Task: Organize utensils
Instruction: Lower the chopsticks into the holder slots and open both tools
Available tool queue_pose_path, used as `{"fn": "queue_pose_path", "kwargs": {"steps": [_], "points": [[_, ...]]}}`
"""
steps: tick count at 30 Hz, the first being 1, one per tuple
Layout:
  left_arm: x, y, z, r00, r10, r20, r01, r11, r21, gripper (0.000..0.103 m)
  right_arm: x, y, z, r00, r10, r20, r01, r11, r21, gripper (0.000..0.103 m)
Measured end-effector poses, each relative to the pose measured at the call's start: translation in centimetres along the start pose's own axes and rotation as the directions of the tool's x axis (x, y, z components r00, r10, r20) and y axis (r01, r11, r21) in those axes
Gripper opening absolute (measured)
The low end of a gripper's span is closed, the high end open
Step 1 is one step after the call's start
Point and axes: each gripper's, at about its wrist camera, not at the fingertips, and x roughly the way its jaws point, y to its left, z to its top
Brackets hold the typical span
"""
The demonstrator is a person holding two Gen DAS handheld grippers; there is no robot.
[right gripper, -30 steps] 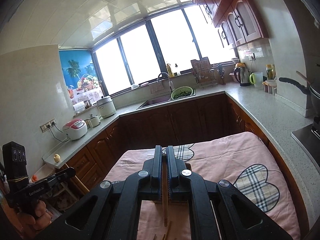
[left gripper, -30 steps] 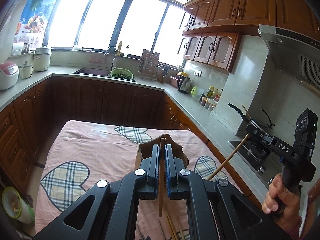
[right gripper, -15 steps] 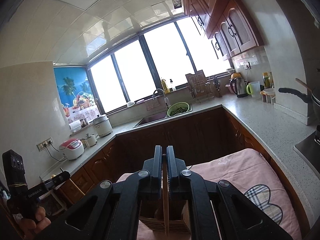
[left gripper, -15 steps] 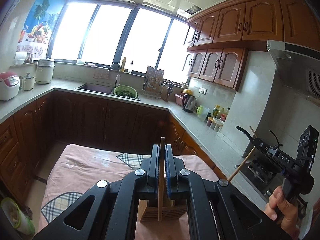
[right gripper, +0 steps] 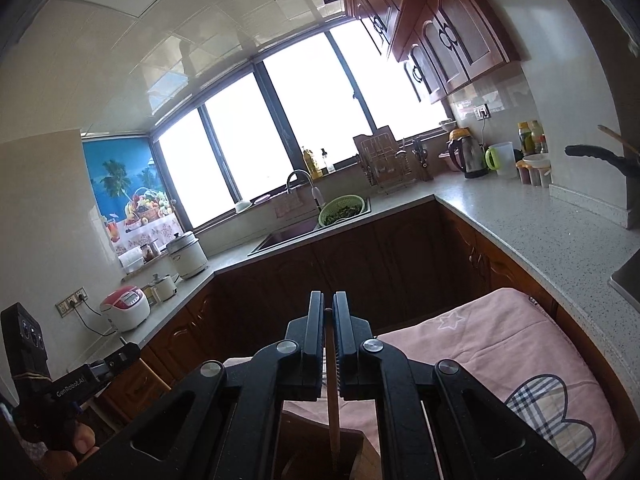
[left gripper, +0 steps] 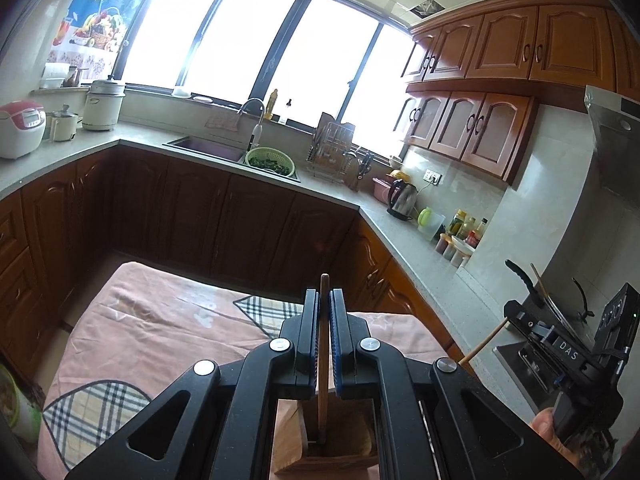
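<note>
Left wrist fisheye: the left hand-held gripper is clamped on a brown wooden chopstick that stands upright between its blue-lined fingers. The chopstick's top pokes just above the fingertips, and its lower end reaches down into a wooden utensil holder directly below the gripper. The holder sits on a desk covered by a pink cloth with plaid heart patches. Off to the right, a hand holds the right hand-held gripper, whose body carries the white letters "DAS"; a pale chopstick slants down and leftward from its closed tip.

Right wrist fisheye: the right hand-held gripper is pressed together on its own chopstick, which runs down between the fingers into the dark opening of the utensil holder beneath. To its left, the left hand-held gripper is held in a hand, and its side reads "GenRobot.AI". The pink cloth spreads out to the right of the gripper.
</note>
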Motion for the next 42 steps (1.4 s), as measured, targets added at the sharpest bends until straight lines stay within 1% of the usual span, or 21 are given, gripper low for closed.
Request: {"fn": "queue_pose_path", "kwargs": {"steps": [3,9,12,14,17,21,23,24,25,27,28,29,30,31,32,34,36,37,38,42], "points": [[2.1,0.5,-0.8,1.0,0.007,-0.006,-0.007,1.0,-0.014,0.004,1.2,-0.8,-1.7,1.0,0.003,-0.003,-0.003,0.999,0.034,0.004],[5.4,0.6,-1.8,0.999,0.023,-0.031,-0.024,0.999,-0.037,0.004,2.8,-2.2,-3.5,0.999,-0.013,-0.037,0.016,0.997,0.071,0.004],[5.8,1.3,-2.5,0.998,0.031,-0.048,-0.033,0.999,-0.042,0.004,3.0,-2.7,-4.2,0.999,-0.024,-0.044,0.027,0.996,0.083,0.004],[6.3,1.1,-2.4,0.998,0.039,-0.047,-0.041,0.999,-0.034,0.004,3.2,-3.0,-4.3,0.998,-0.027,-0.054,0.031,0.996,0.086,0.005],[6.6,0.7,-2.1,0.998,0.032,-0.054,-0.034,0.999,-0.033,0.004,3.7,-3.3,-4.5,0.996,-0.028,-0.084,0.036,0.996,0.087,0.005],[6.7,0.9,-1.9,0.997,0.032,-0.07,-0.034,0.999,-0.03,0.004,3.8,-3.2,-4.5,0.996,-0.03,-0.089,0.037,0.996,0.081,0.005],[6.6,1.2,-1.9,0.996,0.031,-0.081,-0.034,0.999,-0.034,0.009,3.8,-3.1,-4.5,0.995,-0.028,-0.092,0.036,0.996,0.084,0.005],[6.6,1.5,-1.9,0.996,0.031,-0.089,-0.035,0.999,-0.038,0.02,3.8,-3.1,-4.5,0.995,-0.028,-0.094,0.036,0.996,0.084,0.009],[6.4,1.8,-1.8,0.996,0.032,-0.087,-0.036,0.998,-0.045,0.032,3.8,-3.1,-4.5,0.995,-0.029,-0.097,0.037,0.996,0.087,0.009],[5.8,2.1,-2.0,0.996,0.034,-0.078,-0.038,0.998,-0.052,0.04,3.7,-3.3,-4.4,0.995,-0.017,-0.097,0.027,0.994,0.103,0.012],[5.6,2.2,-1.9,0.996,0.037,-0.077,-0.042,0.998,-0.052,0.042,3.6,-3.4,-4.3,0.995,-0.021,-0.097,0.032,0.994,0.108,0.015],[5.5,2.2,-1.8,0.996,0.037,-0.079,-0.042,0.998,-0.053,0.044,3.4,-3.6,-4.3,0.995,-0.021,-0.094,0.032,0.993,0.114,0.03],[5.3,2.3,-1.8,0.996,0.035,-0.08,-0.04,0.998,-0.057,0.049,3.2,-3.8,-4.2,0.996,-0.011,-0.09,0.022,0.992,0.125,0.064],[5.1,2.3,-1.8,0.997,0.035,-0.075,-0.04,0.997,-0.059,0.051,2.9,-4.0,-4.2,0.997,0.001,-0.079,0.01,0.99,0.14,0.081],[4.7,2.3,-1.8,0.997,0.038,-0.073,-0.042,0.997,-0.058,0.051,2.4,-4.1,-4.1,0.998,0.005,-0.062,0.004,0.989,0.149,0.093],[4.0,2.4,-2.0,0.996,0.047,-0.074,-0.051,0.997,-0.059,0.063,1.7,-4.1,-4.1,0.999,-0.009,-0.05,0.016,0.989,0.148,0.093],[3.0,2.5,-2.3,0.996,0.051,-0.072,-0.055,0.996,-0.064,0.07,0.9,-4.1,-4.0,0.999,-0.002,-0.047,0.009,0.988,0.156,0.093],[2.5,2.6,-2.5,0.996,0.056,-0.075,-0.06,0.996,-0.065,0.077,0.6,-4.2,-4.0,0.999,0.0,-0.048,0.008,0.987,0.16,0.093],[1.9,2.6,-2.6,0.995,0.06,-0.076,-0.065,0.996,-0.067,0.079,0.3,-4.1,-4.1,0.999,0.001,-0.051,0.007,0.987,0.161,0.093],[-0.9,2.8,-3.7,0.994,0.063,-0.086,-0.069,0.995,-0.069,0.081,-1.2,-3.7,-4.7,0.998,0.005,-0.064,0.005,0.989,0.151,0.093]]}}
